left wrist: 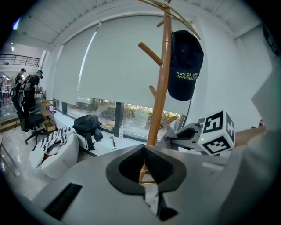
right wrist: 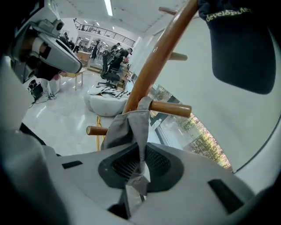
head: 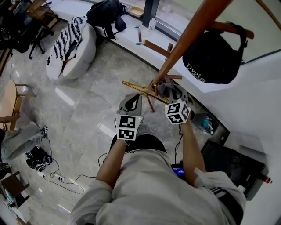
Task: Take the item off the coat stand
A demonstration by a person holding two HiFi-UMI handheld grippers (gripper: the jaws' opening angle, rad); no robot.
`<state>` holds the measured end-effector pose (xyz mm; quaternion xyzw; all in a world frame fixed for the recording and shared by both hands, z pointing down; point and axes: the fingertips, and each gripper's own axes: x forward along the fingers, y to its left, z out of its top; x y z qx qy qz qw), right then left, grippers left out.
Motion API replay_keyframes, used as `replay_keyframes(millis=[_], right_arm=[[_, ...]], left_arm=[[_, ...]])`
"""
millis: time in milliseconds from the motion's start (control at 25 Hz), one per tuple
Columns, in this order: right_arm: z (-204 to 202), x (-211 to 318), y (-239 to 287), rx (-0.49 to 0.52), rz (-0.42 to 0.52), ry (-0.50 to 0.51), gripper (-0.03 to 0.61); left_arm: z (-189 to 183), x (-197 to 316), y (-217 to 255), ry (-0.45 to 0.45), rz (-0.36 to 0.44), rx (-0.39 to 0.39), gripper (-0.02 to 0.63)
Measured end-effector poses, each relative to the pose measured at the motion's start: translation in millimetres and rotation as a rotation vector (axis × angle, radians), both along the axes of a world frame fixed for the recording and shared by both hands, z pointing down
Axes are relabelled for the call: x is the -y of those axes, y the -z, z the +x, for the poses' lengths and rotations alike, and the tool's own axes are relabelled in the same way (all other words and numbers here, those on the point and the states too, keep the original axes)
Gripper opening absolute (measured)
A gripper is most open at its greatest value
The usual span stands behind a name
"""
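Right gripper view shows the right gripper (right wrist: pixel 139 149) closest. Its two jaws are pressed on a hanging fold of a grey cloth (right wrist: pixel 125 127), and the lower end of the cloth comes out under the pads. The cloth hangs over a low peg (right wrist: pixel 171 108) of the wooden stand (right wrist: pixel 153 61) and touches the pole where this peg begins. Another low peg sticks out to the left, just behind the cloth.

The left gripper (left wrist: pixel 144 151) is just beside the right one and points at the same pole. Its jaws meet at the tips and nothing is between them.

Higher on the stand, a dark cap (left wrist: pixel 184 66) with light print hangs from an upper peg, well apart from both grippers.

Farther away, in the head view, a white seat (head: pixel 81 48) with a black-and-white striped cover stands on the grey floor (head: pixel 88 114). A black backpack (head: pixel 105 13) lies near it on the white ledge under the window. Far in the back of the room some people stand at desks, too small to tell more.
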<state>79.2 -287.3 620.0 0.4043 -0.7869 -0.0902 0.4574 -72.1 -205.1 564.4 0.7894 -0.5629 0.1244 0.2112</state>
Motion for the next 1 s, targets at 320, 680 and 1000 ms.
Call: replay_keyframes(millis=[320,680,1000], right_arm=[[2,3,23,0.034,0.028,-0.047,0.037],[23,4,44,0.101,0.023,-0.15,0.037],[45,8,54,0.125,0.027,-0.222,0.035]], left_arm=[[12,-1,6,-0.046,0.012,0.013,0.011],[8,-8,18,-0.047,0.026,0.017,0.011],[15,-10,28,-0.079,0.045,0.028,0.011]])
